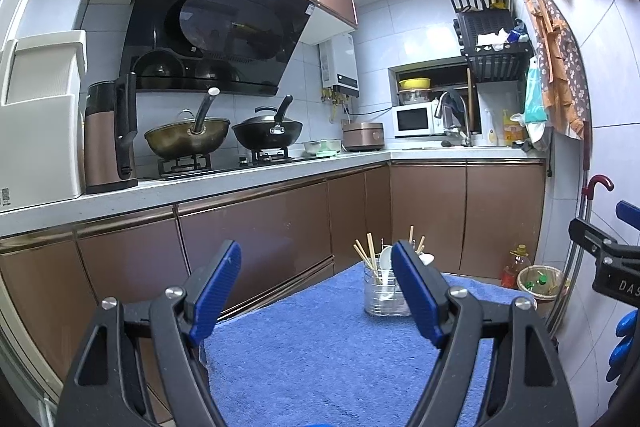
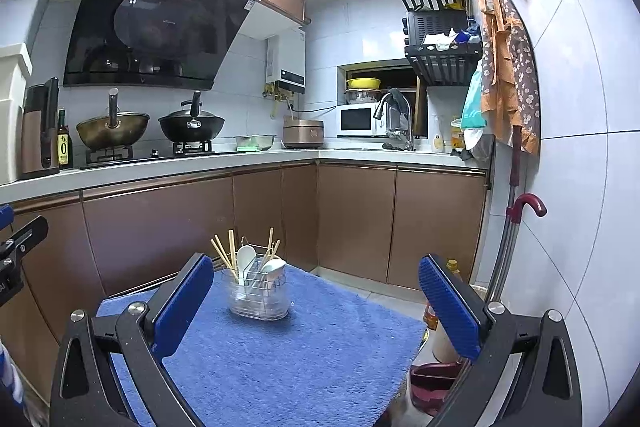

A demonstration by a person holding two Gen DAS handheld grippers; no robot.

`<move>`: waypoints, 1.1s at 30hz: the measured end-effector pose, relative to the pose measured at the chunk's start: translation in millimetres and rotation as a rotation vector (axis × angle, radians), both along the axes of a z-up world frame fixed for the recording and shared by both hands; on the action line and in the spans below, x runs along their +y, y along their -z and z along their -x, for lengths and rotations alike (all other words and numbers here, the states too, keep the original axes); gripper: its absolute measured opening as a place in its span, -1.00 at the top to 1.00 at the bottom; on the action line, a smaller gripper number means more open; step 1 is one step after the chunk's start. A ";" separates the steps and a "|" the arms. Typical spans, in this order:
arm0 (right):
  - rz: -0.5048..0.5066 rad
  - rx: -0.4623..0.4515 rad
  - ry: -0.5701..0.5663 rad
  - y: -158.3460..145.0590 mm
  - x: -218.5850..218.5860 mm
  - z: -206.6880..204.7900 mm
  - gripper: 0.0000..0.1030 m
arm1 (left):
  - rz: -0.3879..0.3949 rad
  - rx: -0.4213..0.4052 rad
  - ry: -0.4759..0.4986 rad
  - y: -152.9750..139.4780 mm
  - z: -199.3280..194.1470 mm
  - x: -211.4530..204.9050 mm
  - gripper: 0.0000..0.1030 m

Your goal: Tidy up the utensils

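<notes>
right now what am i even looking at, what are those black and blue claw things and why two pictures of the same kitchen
These are two handheld grippers, one in each of a person's hands; no robot arm is involved. Each carries a wide-angle camera looking forward along its two blue-padded fingers, so you get one picture per gripper. The left gripper and the right gripper both stand open and hold nothing. In front of them is a small surface covered by a blue towel. On it stands a clear utensil holder with wooden chopsticks and white spoons in it. The kitchen counter with its woks is only background.
</notes>
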State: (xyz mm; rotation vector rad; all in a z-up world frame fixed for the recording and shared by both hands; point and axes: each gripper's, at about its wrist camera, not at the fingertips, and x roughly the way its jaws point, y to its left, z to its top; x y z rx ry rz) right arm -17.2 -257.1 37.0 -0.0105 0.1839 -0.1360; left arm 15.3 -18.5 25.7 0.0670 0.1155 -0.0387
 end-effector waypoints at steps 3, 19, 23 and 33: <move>0.012 0.002 -0.005 -0.4 0.6 -0.9 -1.00 | 0.007 -0.001 -0.003 -0.6 -1.1 1.5 -0.48; 0.009 0.026 0.003 5.1 -3.6 -10.5 -1.00 | 0.005 0.018 0.001 5.0 -9.3 -2.6 -0.48; 0.002 0.036 0.009 8.1 -6.4 -13.6 -1.00 | -0.004 0.028 0.006 7.8 -13.5 -6.9 -0.48; -0.003 0.048 0.031 11.9 -15.6 -20.4 -1.00 | -0.009 0.034 0.018 7.8 -22.7 -16.1 -0.48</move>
